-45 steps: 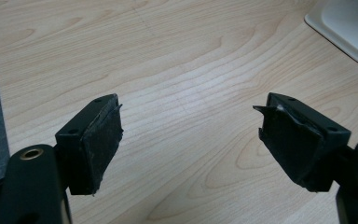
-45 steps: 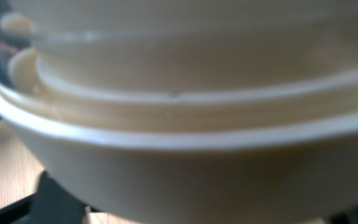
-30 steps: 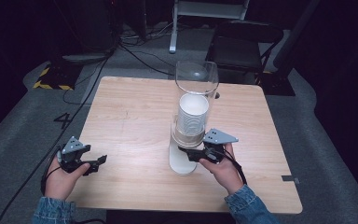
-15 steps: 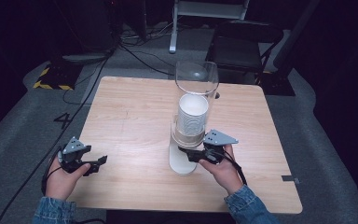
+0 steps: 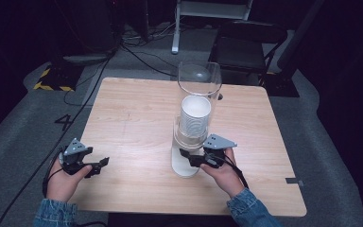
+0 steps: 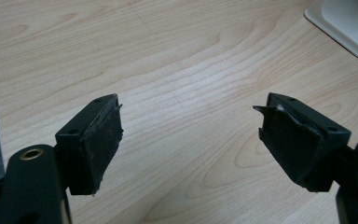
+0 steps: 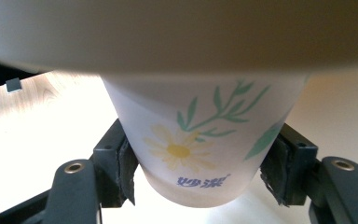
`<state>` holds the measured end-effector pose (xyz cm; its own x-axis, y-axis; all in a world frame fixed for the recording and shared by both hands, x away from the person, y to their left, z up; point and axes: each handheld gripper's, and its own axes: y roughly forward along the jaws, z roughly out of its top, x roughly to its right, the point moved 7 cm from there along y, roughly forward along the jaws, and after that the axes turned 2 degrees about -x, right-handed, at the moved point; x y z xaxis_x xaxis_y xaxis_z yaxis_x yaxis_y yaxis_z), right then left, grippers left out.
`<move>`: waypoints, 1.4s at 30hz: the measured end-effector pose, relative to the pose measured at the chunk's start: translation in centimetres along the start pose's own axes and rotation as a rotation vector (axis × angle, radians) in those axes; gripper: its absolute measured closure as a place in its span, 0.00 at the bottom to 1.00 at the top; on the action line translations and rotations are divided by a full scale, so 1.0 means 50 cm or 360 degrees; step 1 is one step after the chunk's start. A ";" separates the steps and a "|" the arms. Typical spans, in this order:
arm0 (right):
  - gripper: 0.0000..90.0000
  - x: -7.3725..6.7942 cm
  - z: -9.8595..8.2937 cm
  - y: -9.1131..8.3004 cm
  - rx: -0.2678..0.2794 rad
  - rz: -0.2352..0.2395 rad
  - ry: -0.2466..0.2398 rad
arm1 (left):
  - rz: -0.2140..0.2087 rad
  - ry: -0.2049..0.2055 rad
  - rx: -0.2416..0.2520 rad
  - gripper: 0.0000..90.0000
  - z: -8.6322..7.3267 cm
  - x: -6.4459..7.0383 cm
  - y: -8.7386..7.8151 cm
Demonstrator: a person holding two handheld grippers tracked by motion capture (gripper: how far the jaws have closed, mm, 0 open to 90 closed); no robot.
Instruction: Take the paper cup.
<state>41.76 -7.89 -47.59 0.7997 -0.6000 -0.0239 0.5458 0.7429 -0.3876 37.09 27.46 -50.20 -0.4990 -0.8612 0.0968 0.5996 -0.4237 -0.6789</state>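
1. Two black pads of the right gripper (image 7: 196,175) press against either side of a paper cup (image 7: 200,144), low on its body, just above the base; the jaws are clenched on it from both flanks.
2. That cup is the bottom one hanging out under a cup dispenser (image 5: 189,137), which stands a little right of centre on the table (image 5: 127,123). A side grip on the lowest cup suits drawing it down and out of the stack, judging by how it is held.
3. The left gripper (image 6: 189,140) has its jaws spread wide with nothing between them, parked over bare wood near the table's front left corner. It seems held back simply to keep clear, as the job at the dispenser needs one hand.
4. The right gripper view gives what the high view cannot: the daisy and green leaves printed on the cup, some writing below them, and the pads' contact with the wall.
5. The high view shows the clear tube (image 5: 199,87) rising above the stack of cups (image 5: 194,118), and the white base (image 5: 183,165) below; whether the cup has slipped at all from the stack is hard to tell there.
6. The left gripper view catches a corner of that white base at its upper right.
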 end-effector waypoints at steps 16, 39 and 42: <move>0.41 -0.003 -0.006 -0.006 -0.0009 -0.0009 0.0017 | -0.0018 0.0010 -0.0004 0.23 0.005 0.004 0.009; 0.41 -0.004 -0.069 -0.004 -0.0292 -0.0007 -0.0019 | -0.0026 0.0015 -0.0005 0.23 0.009 0.005 0.016; 0.41 0.000 -0.075 -0.016 -0.0324 -0.0019 -0.0026 | -0.0026 0.0015 -0.0014 0.23 0.008 0.004 0.020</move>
<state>40.39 -9.62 -50.73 0.7981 -0.6026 -0.0040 0.4950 0.6593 -0.5659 37.87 26.74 -50.57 -0.5144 -0.8516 0.1009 0.5861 -0.4350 -0.6836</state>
